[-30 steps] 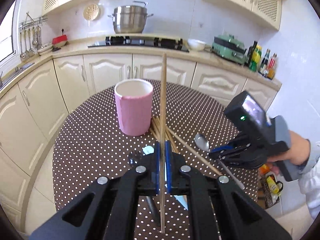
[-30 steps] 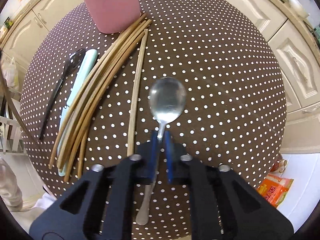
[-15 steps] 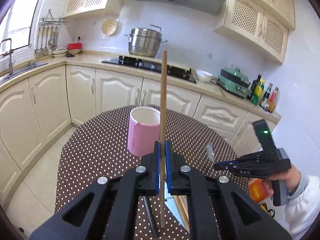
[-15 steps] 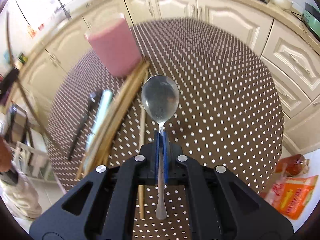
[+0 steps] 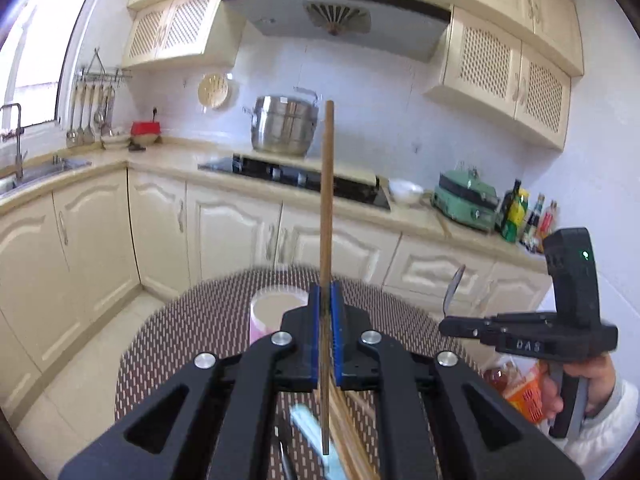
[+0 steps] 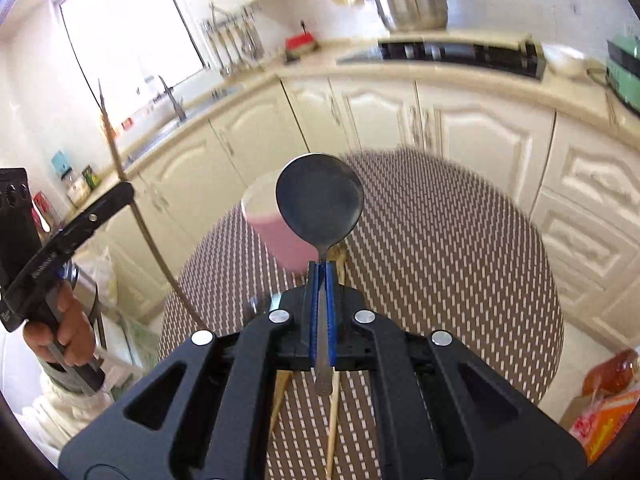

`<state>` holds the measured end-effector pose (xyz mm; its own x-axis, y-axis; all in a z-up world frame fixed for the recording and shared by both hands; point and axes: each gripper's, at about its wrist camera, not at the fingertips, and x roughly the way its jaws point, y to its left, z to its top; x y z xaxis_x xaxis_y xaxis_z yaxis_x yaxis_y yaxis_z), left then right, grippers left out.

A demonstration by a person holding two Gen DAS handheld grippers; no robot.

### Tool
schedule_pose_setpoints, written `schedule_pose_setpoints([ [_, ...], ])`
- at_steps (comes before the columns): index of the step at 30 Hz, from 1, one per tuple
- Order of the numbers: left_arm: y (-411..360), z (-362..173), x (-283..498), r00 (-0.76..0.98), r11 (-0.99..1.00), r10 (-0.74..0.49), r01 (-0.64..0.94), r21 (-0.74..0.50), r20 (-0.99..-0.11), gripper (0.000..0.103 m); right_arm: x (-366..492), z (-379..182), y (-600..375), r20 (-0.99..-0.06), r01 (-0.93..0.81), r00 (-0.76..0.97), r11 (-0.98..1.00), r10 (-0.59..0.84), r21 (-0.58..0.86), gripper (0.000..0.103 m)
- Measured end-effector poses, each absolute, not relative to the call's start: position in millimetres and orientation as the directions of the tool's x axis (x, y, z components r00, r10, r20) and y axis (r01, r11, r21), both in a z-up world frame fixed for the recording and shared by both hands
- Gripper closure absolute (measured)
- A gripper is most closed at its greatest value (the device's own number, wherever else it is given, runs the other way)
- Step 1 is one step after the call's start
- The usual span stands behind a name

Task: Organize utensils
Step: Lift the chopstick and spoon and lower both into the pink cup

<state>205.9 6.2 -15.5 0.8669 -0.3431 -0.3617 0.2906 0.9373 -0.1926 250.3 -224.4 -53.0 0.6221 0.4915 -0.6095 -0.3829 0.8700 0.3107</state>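
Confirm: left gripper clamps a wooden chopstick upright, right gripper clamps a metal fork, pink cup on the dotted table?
Not a fork. The right gripper clamps a round-bowled metal spoon, per the right wrist view. Left gripper does clamp the wooden chopstick; pink cylindrical cup is on the dotted table.

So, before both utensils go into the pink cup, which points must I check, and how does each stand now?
1. Left gripper shut on the chopstick: ok.
2. Right gripper shut on the spoon: ok.
3. Pink cup upright, mouth open: ok.
4. Cup holds nothing yet: cannot tell, blurred.
5. Grippers apart from each other: ok.
6. Loose chopsticks on the table touch the cup: cannot tell.
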Motion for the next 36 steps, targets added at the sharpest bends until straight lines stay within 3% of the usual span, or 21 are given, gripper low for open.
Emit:
schedule_pose_setpoints([
  [7, 4.8, 15.3, 236.8, 0.931, 0.952, -0.288, 0.253, -0.174, -0.224, 0.098, 266.9, -2.9, -197.4, -0.449, -0.411, 0.739, 0.864, 0.502, 0.291, 0.099],
  [16, 12.4, 6.3, 274.9, 0.964, 0.959, -0.216, 0.180, -0.219, -0.154, 0.098, 293.5, 13.4, -164.4, -0.295, -0.406, 0.822, 0.865, 0.487, 0.296, 0.099],
  [36, 11.9, -65.4, 297.2, 0.921, 0.964, -0.237, 0.184, -0.194, -0.308, 0.098, 319.9, -62.6, -138.7, -0.389, -0.359, 0.802, 0.886, 0.454, 0.295, 0.099],
])
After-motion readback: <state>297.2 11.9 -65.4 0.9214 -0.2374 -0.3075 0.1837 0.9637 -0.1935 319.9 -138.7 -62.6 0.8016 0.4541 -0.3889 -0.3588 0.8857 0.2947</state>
